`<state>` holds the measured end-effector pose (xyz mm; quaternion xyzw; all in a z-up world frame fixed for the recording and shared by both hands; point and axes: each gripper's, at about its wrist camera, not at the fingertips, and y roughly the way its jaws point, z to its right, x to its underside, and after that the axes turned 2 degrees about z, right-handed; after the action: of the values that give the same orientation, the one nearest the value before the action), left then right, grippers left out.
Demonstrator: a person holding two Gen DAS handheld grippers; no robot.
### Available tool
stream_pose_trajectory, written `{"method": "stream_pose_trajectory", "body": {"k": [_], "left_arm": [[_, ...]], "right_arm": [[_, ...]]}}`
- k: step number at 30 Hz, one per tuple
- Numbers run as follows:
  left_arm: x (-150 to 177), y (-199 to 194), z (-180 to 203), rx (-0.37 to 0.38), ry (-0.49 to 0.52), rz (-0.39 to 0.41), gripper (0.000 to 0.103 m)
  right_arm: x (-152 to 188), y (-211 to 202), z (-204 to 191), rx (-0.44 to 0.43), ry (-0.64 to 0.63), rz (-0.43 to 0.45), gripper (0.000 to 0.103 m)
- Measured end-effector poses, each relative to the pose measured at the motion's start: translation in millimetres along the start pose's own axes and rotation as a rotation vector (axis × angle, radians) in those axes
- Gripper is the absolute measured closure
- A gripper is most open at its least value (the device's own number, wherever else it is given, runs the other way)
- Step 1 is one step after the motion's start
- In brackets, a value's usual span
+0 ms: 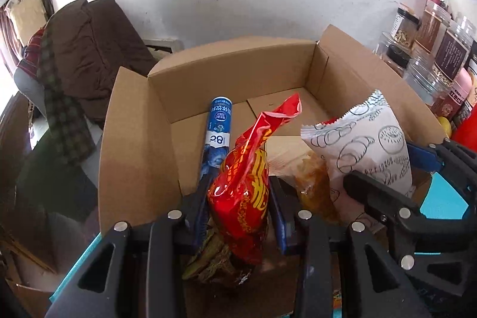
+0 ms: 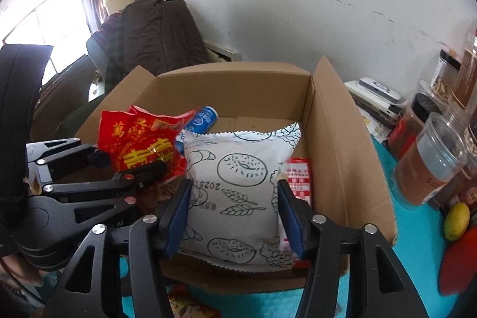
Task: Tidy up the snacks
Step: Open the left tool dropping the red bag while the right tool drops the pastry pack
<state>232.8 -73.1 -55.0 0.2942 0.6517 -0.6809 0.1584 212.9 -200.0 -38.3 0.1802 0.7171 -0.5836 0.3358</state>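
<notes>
An open cardboard box (image 1: pixel 134 139) (image 2: pixel 337 139) stands on a teal cover. My left gripper (image 1: pixel 241 192) (image 2: pixel 125 163) is shut on a red snack bag (image 1: pixel 247 184) (image 2: pixel 140 145) and holds it upright over the box's near left part. My right gripper (image 2: pixel 234 210) (image 1: pixel 411 169) is shut on a white bag printed with bread drawings (image 2: pixel 238 187) (image 1: pixel 372 136), its blue pads touching both side edges. The bag's lower edge hangs over the box's near wall. A blue can (image 1: pixel 219 124) (image 2: pixel 204 116) lies on the box floor behind the red bag.
An orange-yellow packet (image 1: pixel 313 184) and a red-and-white packet (image 2: pixel 299 178) sit in the box near the front. Several jars (image 2: pixel 432 157) (image 1: pixel 447 49) and a yellow fruit (image 2: pixel 456 221) crowd the right side. A brown coat (image 1: pixel 98 49) hangs on a chair at the left.
</notes>
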Motion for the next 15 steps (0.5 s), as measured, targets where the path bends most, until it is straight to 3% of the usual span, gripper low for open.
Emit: {"method": "stream_pose_trajectory", "body": {"k": [6,11,15], "left_arm": [[-3.4,-8.9,-3.6,-0.026,-0.017,0.003,0.063],[-6.9,-24.1,-2.9,-0.078,-0.004,0.048,0.052],[-7.7,-33.9,-7.5,-0.075,-0.019,0.063,0.051]], "right_arm": [[-4.5,-4.3,-0.5,0.026,-0.011,-0.001,0.033],[-5.3,-6.6,-2.3,0.034,-0.015,-0.013,0.028],[-7.6,-11.6,-1.5,0.045,-0.013,-0.008,0.027]]}}
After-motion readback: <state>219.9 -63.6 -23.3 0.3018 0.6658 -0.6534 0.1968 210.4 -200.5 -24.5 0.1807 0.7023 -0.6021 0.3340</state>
